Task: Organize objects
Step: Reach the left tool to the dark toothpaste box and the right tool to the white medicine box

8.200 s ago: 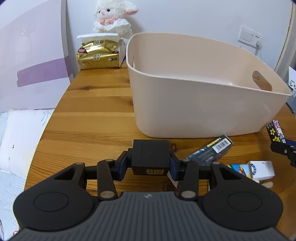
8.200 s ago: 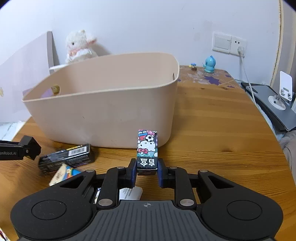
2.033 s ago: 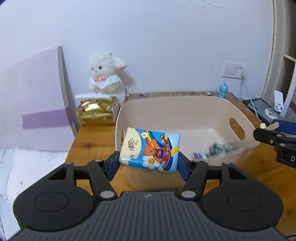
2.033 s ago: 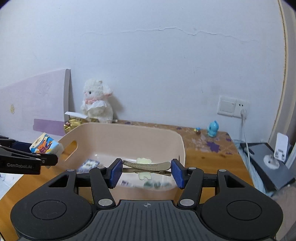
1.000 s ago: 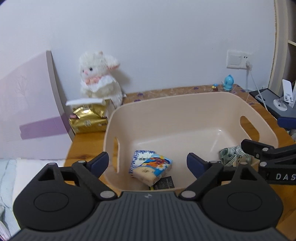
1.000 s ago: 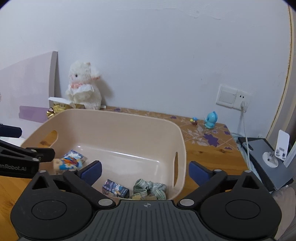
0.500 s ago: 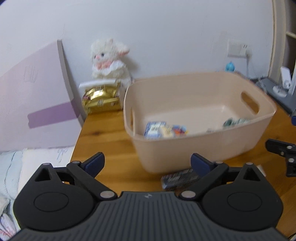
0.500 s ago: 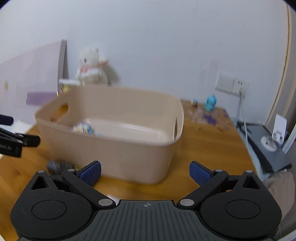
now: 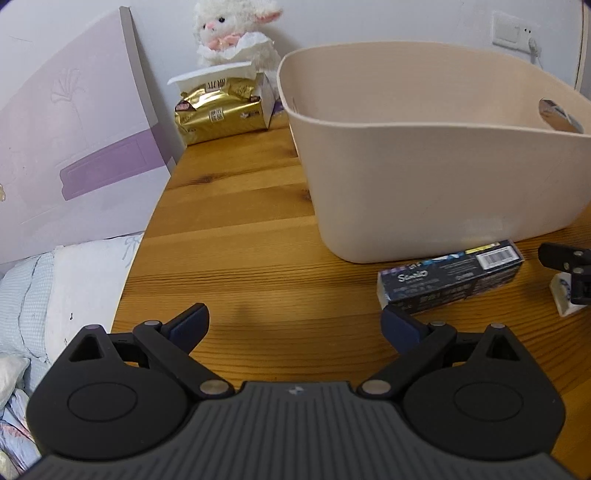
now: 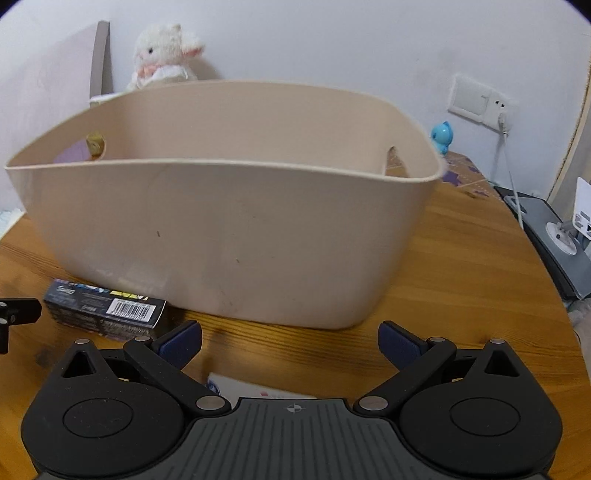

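Note:
A beige plastic basket (image 9: 436,173) stands on the wooden table (image 9: 236,236); from this low angle its contents are hidden. It also fills the right wrist view (image 10: 229,236). A long dark box with a barcode (image 9: 450,275) lies on the table in front of the basket, also in the right wrist view (image 10: 107,310). My left gripper (image 9: 295,323) is open and empty, low over the table, its right finger next to the box. My right gripper (image 10: 290,341) is open and empty; a small white box (image 10: 258,387) lies just under it, also seen at the left wrist view's right edge (image 9: 563,295).
A gold packet (image 9: 221,110) and a white plush lamb (image 9: 236,29) sit at the table's back left beside a purple-and-white board (image 9: 74,147). Bedding (image 9: 55,288) lies past the table's left edge. A blue figurine (image 10: 441,136), a wall socket and a grey device (image 10: 554,236) are at the right.
Both grippers dropped their items into the basket, opened, and have come down low to the table in front of the basket, close to the dark box and the white box.

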Motion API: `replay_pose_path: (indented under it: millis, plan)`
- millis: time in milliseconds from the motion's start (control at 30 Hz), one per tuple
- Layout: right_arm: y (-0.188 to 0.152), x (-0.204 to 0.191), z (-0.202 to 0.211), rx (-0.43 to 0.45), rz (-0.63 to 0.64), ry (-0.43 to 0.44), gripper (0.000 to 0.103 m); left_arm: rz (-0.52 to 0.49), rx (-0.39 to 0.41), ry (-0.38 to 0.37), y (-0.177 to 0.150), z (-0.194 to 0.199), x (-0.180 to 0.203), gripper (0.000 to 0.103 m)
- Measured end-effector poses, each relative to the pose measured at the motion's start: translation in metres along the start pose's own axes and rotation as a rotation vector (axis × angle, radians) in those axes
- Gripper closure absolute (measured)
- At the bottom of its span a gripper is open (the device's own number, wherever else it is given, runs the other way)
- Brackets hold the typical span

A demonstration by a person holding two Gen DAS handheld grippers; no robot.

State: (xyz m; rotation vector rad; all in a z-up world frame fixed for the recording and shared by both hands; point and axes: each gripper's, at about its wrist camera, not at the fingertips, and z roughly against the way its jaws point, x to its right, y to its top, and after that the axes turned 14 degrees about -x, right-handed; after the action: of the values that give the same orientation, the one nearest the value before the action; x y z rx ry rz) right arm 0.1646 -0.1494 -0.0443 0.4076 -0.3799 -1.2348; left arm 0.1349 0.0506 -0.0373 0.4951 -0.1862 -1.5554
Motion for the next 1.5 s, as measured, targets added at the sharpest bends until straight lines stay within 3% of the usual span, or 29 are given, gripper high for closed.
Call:
replay_pose_path:
  millis: [300, 467, 600, 867, 1133, 1267, 1500]
  plan:
    - [0.003, -0.012, -0.014, -0.03, 0.02, 0.051, 0.0, -0.007, -0.013, -0.053, 0.008, -0.016, -0.003, 0.003]
    - [-0.01, -0.036, -0.008, -0.038, 0.118, 0.089, 0.0, -0.026, -0.015, -0.037, 0.007, -0.018, 0.001, 0.003]
    - [-0.019, -0.048, 0.001, -0.03, 0.179, 0.065, 0.0, -0.013, -0.013, -0.033, 0.004, -0.016, -0.003, 0.003]
    - [-0.014, -0.012, 0.012, -0.015, 0.058, 0.069, 0.0, 0.108, -0.009, -0.104, 0.005, -0.003, -0.022, 0.003]
    - [-0.028, 0.02, 0.019, -0.007, -0.003, 0.056, 0.0, 0.184, -0.001, -0.175, 0.02, -0.001, 0.003, 0.003]
    - [-0.037, 0.027, 0.023, -0.012, -0.015, 0.055, 0.0, 0.193, -0.014, -0.143, 0.024, -0.007, 0.021, 0.003]
    - [-0.041, 0.031, 0.023, -0.01, -0.021, 0.058, 0.0, 0.208, -0.069, -0.163, 0.018, -0.005, 0.018, 0.003]
